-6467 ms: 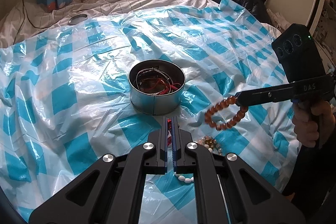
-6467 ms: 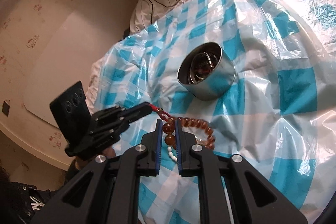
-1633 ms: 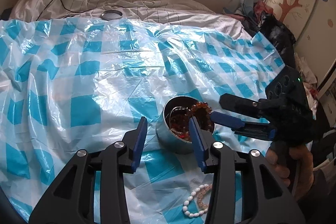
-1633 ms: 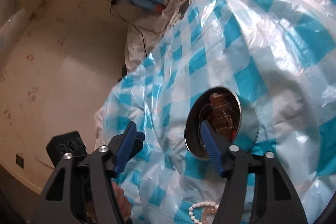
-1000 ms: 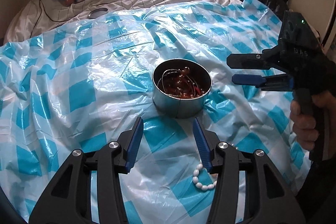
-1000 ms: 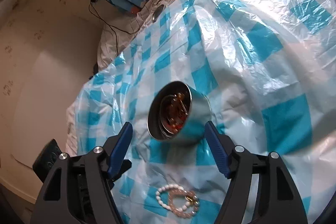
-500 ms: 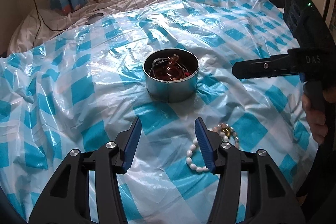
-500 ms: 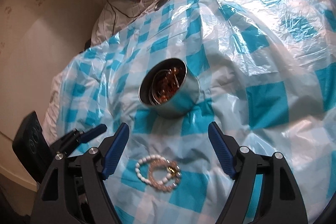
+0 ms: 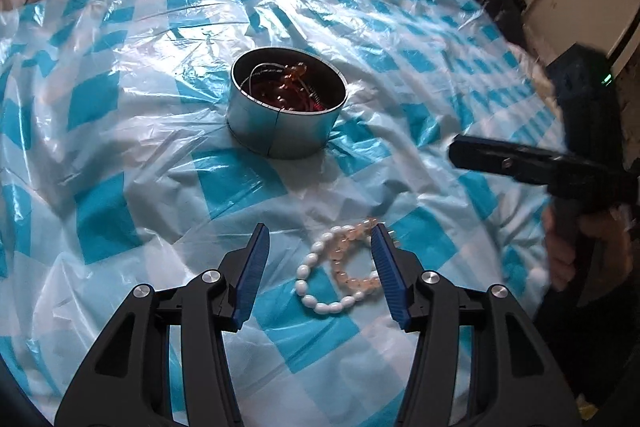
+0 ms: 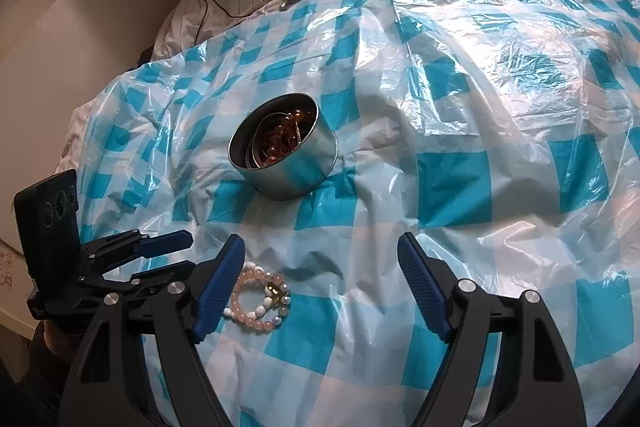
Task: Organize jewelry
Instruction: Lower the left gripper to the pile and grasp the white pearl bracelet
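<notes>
Jewelry work sits on a crinkled blue-and-white checked plastic sheet (image 9: 132, 163) spread over the bed. Going left to right in your left wrist view: your left gripper (image 9: 320, 259) hangs low over the sheet with its 2 blue-padded fingers apart and nothing pressed between them. Just ahead of them, lying flat on the plastic, is a white oval-bead bracelet (image 9: 320, 291) overlapping a pale pink round-bead bracelet (image 9: 352, 259); the pink one reaches the inner edge of the right-hand finger, though you cannot tell whether it touches. Farther up the sheet, well apart from the bracelets, stands a round silver metal tin (image 9: 280, 131), upright and open, holding amber beads and wiry pieces. At the far right your hand (image 9: 568, 247) grips the handle of your right gripper (image 10: 320, 271).

In the right wrist view that gripper's jaws have just been opening and stand wide, with bare sheet between them. The 2 bracelets lie just inside its left-hand finger, untouched, and the tin stands beyond.
</notes>
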